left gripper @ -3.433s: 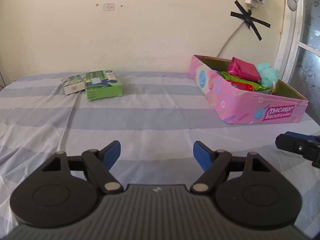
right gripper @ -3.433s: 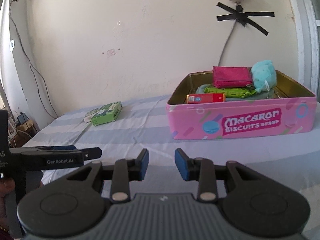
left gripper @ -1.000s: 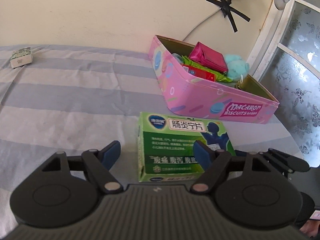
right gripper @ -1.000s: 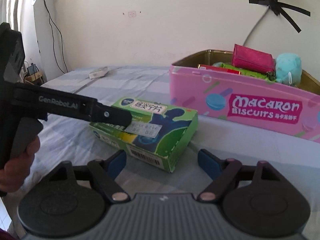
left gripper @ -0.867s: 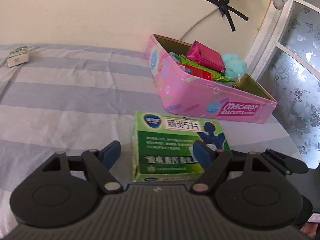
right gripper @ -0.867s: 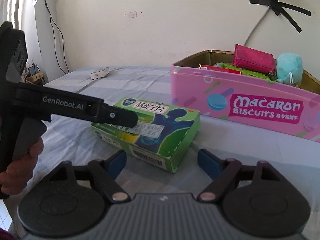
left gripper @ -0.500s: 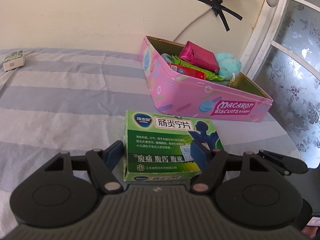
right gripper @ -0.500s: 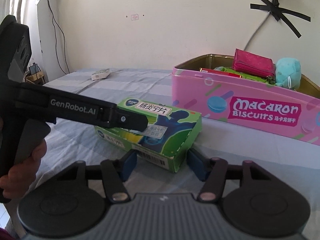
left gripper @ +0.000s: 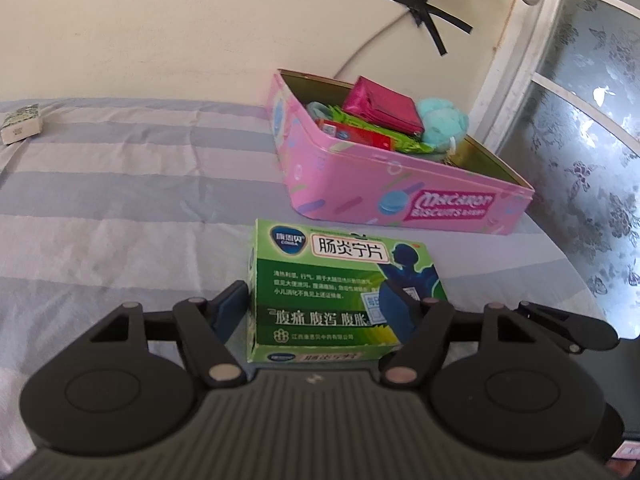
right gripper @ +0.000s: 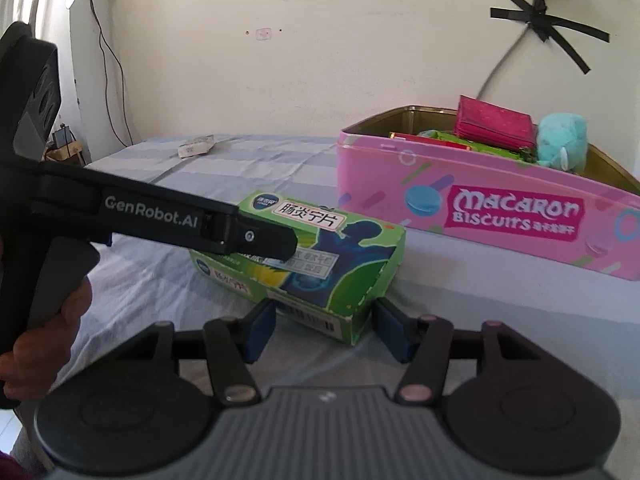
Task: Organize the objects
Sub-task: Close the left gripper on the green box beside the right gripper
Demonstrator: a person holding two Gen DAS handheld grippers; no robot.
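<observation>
A green medicine box [left gripper: 332, 292] with Chinese print is held just above the striped bedsheet. My left gripper [left gripper: 320, 308] is shut on it, one pad on each long side. In the right wrist view the same green box [right gripper: 320, 256] sits between the blue pads of my right gripper [right gripper: 324, 330], which grips its near end. The left gripper's black arm [right gripper: 160, 216] crosses over the box from the left. The pink Macaron Biscuits tin [left gripper: 400, 196] stands just beyond, open; it also shows in the right wrist view [right gripper: 500, 216].
The tin holds a magenta pouch [left gripper: 384, 106], a teal plush [left gripper: 442, 122], and red and green packets. A small white-green box [left gripper: 20, 130] lies far left on the sheet. A wall and a window frame [left gripper: 520, 80] bound the right side.
Both grippers have closed in on the green box. The left one narrowed onto its sides, and the right one narrowed from wide open onto its near end.
</observation>
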